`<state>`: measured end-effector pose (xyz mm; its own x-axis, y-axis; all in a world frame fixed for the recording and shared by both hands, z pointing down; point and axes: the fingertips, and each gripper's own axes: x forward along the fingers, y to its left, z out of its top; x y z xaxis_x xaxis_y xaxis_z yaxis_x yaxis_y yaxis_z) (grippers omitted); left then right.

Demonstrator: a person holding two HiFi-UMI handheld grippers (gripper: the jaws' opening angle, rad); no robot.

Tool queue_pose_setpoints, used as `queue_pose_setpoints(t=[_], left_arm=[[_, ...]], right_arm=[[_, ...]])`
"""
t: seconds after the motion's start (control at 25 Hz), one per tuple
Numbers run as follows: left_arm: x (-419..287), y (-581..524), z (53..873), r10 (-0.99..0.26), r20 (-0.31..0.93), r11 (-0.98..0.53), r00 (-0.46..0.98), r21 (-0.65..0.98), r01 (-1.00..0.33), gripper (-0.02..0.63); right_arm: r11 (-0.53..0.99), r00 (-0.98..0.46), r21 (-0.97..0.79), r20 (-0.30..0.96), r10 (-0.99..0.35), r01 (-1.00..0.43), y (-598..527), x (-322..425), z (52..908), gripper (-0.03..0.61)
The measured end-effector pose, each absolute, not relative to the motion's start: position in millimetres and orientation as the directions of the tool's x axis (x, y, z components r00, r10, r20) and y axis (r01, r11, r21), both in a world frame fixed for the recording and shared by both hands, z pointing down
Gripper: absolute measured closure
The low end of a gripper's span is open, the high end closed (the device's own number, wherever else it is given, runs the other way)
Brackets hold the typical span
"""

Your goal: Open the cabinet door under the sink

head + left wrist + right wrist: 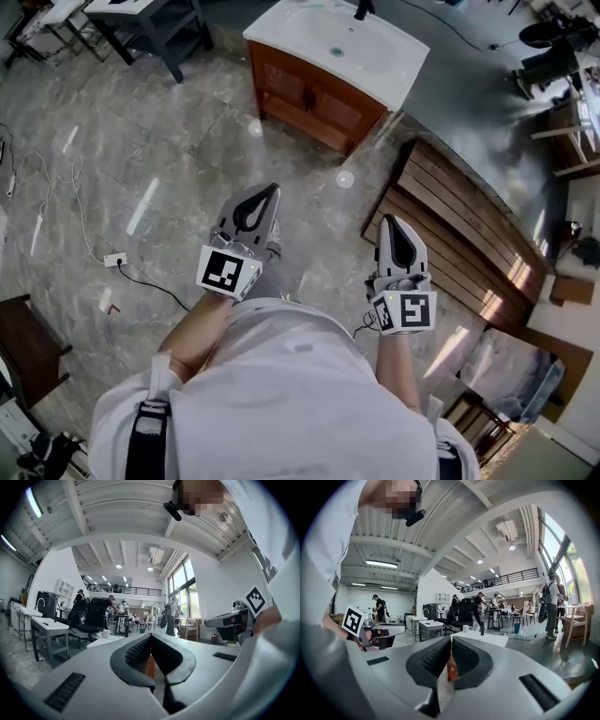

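Observation:
A wooden sink cabinet (pixel 314 98) with a white basin top (pixel 337 47) stands on the floor ahead of me, both front doors closed. My left gripper (pixel 271 191) and right gripper (pixel 393 224) are held close to my body, well short of the cabinet, and point toward it. Both are shut with nothing between the jaws. In the left gripper view the gripper (pixel 151 637) shows a sliver of orange cabinet wood (pixel 150 666) through the gap behind the tips. The right gripper (pixel 451 640) shows the same wood (pixel 451 668) below the white top (pixel 483 638).
A slatted wooden panel (pixel 459 234) lies on the floor to the right of the cabinet. A power strip (pixel 114 260) with a trailing cable lies at the left. A dark table (pixel 155 28) stands at the upper left, and dark furniture (pixel 23 342) at the lower left.

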<state>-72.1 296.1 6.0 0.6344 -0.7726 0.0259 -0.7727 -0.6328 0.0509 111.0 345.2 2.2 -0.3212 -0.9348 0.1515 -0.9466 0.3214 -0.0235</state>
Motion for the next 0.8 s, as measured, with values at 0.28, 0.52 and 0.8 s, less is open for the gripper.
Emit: queue_pose_setpoints(t=[0.28,0.52,0.8], left_arm=[[-103.2,147.3,-1.6,-0.75,0.02,-0.659,0.661,0.07,-0.749,0.6],[-111.2,73.9,-2.6,-0.732,0.0,-0.68,0.682,0.076,-0.729,0.6],[-80.0,42.3,-7.4,-0.736,-0.022,-0.676,0.677,0.086,-0.732,0.6]], right_arm=[[0.32,-0.318,-0.013,0.161,-0.934,-0.947,193.6,73.0,-15.3,0.54],[0.31,-0.306,0.006,0.142,-0.941,-0.951,121.3,57.8,-30.5,0.54],[0.335,-0.332,0.002,0.135,-0.934,-0.942,76.9,78.9,-28.0,0.54]])
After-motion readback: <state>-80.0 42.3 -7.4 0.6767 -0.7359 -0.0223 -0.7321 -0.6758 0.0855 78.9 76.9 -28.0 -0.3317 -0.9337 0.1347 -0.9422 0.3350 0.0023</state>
